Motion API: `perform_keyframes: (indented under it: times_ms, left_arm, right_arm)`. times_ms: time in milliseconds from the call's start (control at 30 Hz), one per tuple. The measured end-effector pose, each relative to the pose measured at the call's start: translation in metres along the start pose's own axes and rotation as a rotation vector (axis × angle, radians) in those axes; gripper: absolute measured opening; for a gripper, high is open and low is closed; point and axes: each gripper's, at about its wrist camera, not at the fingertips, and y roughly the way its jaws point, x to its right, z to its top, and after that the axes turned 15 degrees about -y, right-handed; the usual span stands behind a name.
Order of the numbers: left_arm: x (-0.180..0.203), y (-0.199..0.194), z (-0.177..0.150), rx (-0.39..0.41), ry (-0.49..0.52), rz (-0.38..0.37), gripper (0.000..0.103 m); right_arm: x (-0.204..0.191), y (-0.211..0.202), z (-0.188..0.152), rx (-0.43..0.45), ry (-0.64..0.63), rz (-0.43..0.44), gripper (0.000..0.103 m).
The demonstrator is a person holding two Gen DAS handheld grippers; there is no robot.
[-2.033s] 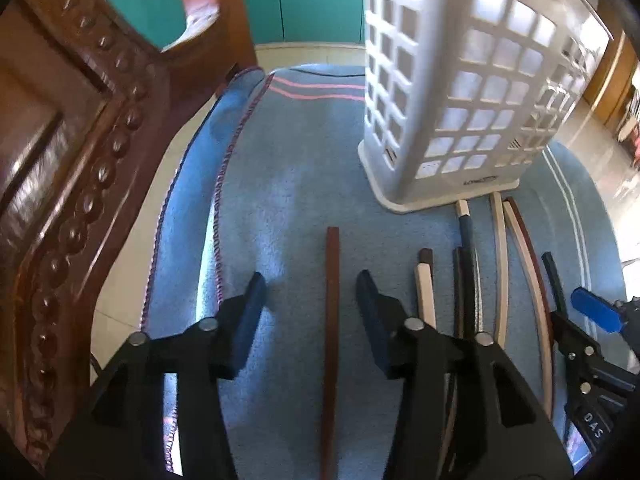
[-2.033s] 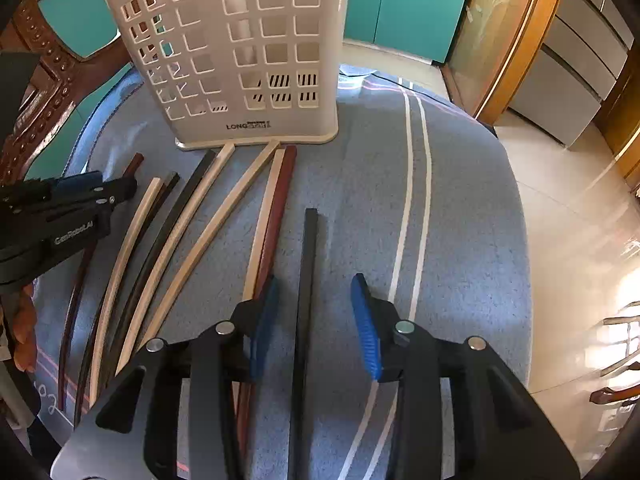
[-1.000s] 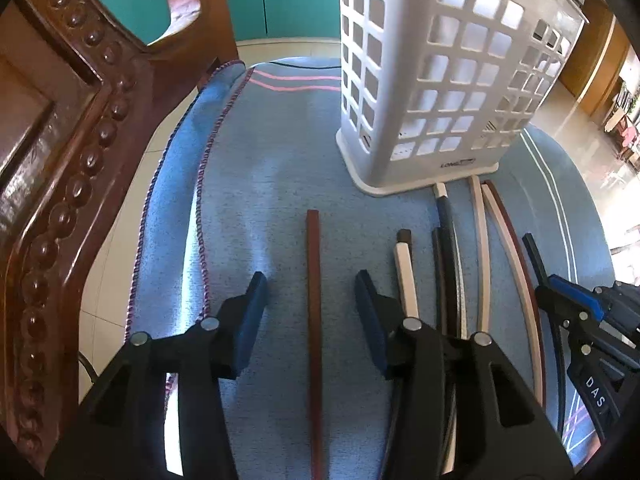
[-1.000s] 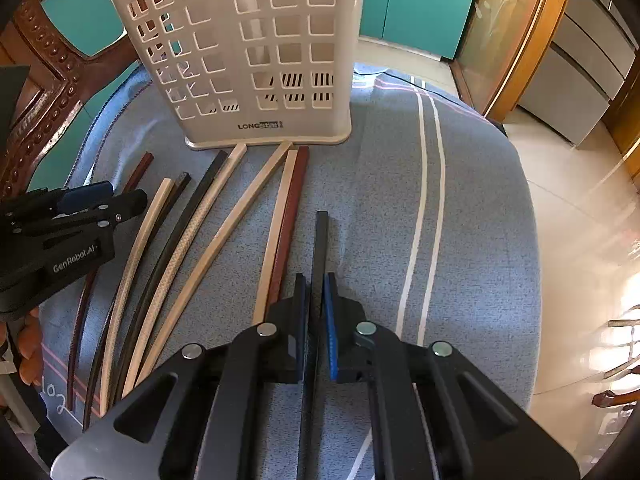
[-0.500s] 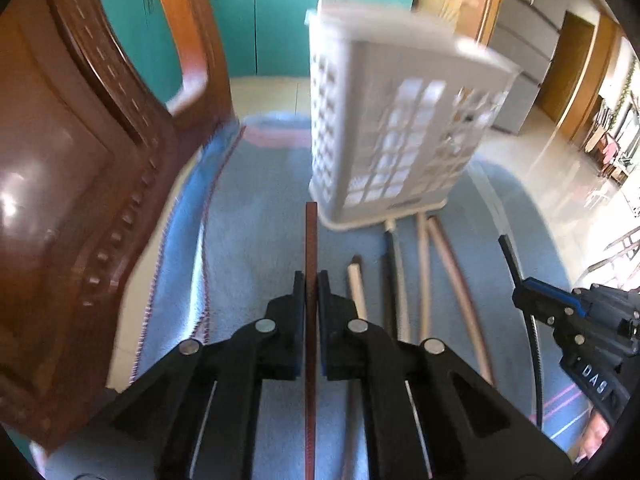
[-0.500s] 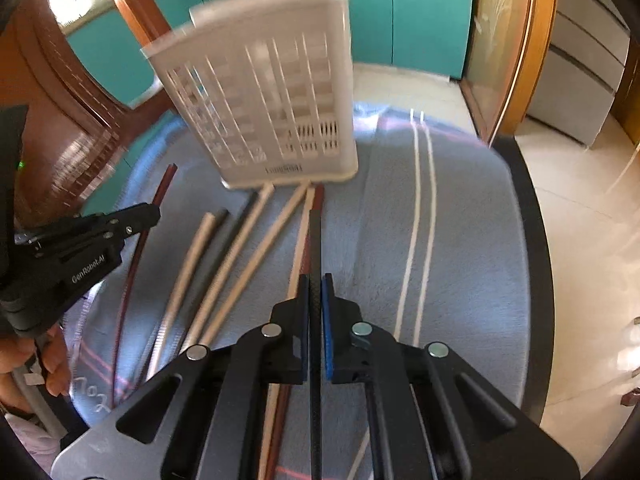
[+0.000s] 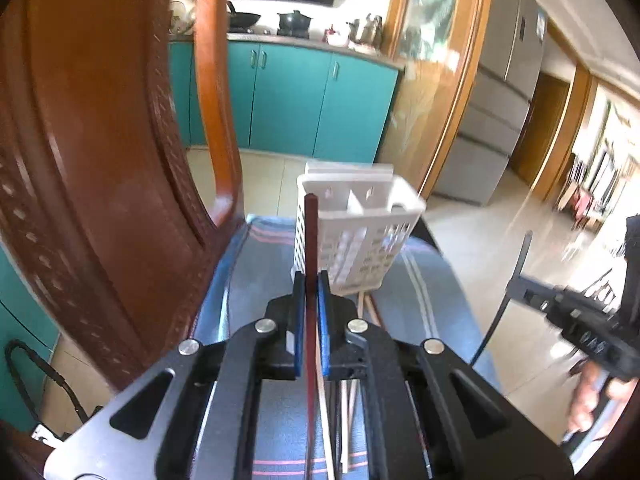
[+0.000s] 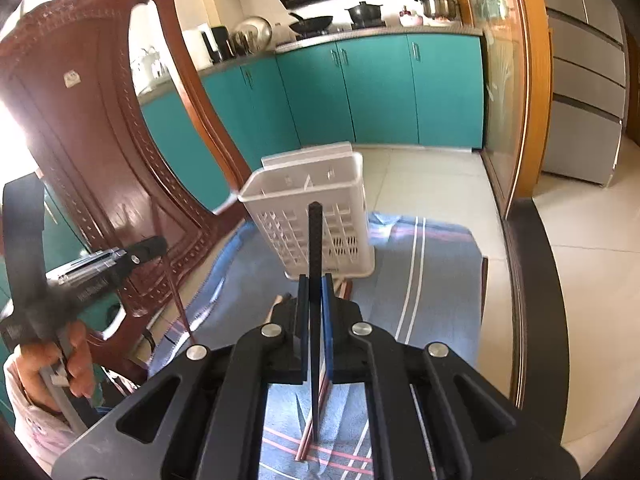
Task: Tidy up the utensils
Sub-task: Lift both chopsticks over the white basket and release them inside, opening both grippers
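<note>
My left gripper (image 7: 311, 280) is shut on a dark red-brown chopstick (image 7: 311, 240), lifted off the blue cloth (image 7: 256, 280) and pointing toward the white slotted utensil basket (image 7: 360, 240). My right gripper (image 8: 315, 282) is shut on a black chopstick (image 8: 315, 236), also raised, its tip in front of the basket (image 8: 304, 208). In the left wrist view the right gripper (image 7: 516, 280) shows at the right with the black chopstick (image 7: 516, 268). The right wrist view has the left gripper (image 8: 160, 244) at the left with the red-brown chopstick (image 8: 176, 292). Several pale and dark chopsticks (image 7: 348, 396) lie on the cloth below.
A carved wooden chair back (image 8: 100, 152) stands close at the left of the table. The basket has divided compartments and stands at the far end of the cloth (image 8: 432, 272). The dark table edge (image 8: 536, 280) curves at the right. Teal cabinets (image 8: 380, 92) lie beyond.
Both grippers closed on a chopstick each, then rose and tilted up from the cloth. The basket now looks smaller and farther below, its open top in view.
</note>
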Motion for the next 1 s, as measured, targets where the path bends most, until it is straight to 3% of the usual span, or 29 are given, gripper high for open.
perform_keyframes:
  times_ms: [167, 300, 533, 700, 833, 1000]
  left_arm:
    - [0.0, -0.029, 0.018, 0.062, -0.024, -0.005, 0.007]
    - [0.011, -0.049, 0.042, 0.119, -0.028, -0.039, 0.007]
    - [0.041, -0.07, 0.111, 0.293, -0.056, -0.118, 0.007]
    - [0.059, -0.043, 0.138, 0.405, -0.075, -0.108, 0.007]
    - [0.059, 0.007, 0.131, 0.368, -0.073, -0.095, 0.007]
    - [0.045, 0.073, 0.097, 0.25, -0.05, -0.032, 0.007]
  right_arm:
    - [0.003, -0.009, 0.002, 0.036, 0.016, 0.02, 0.007]
    - [0.002, -0.024, 0.026, 0.102, -0.01, 0.018, 0.007]
    - [0.012, -0.067, 0.101, 0.329, -0.025, -0.05, 0.007]
    - [0.025, -0.064, 0.141, 0.484, 0.016, -0.123, 0.007]
    - [0.024, -0.02, 0.146, 0.44, 0.003, -0.175, 0.007]
    - [0.024, 0.048, 0.112, 0.307, 0.0, -0.182, 0.007]
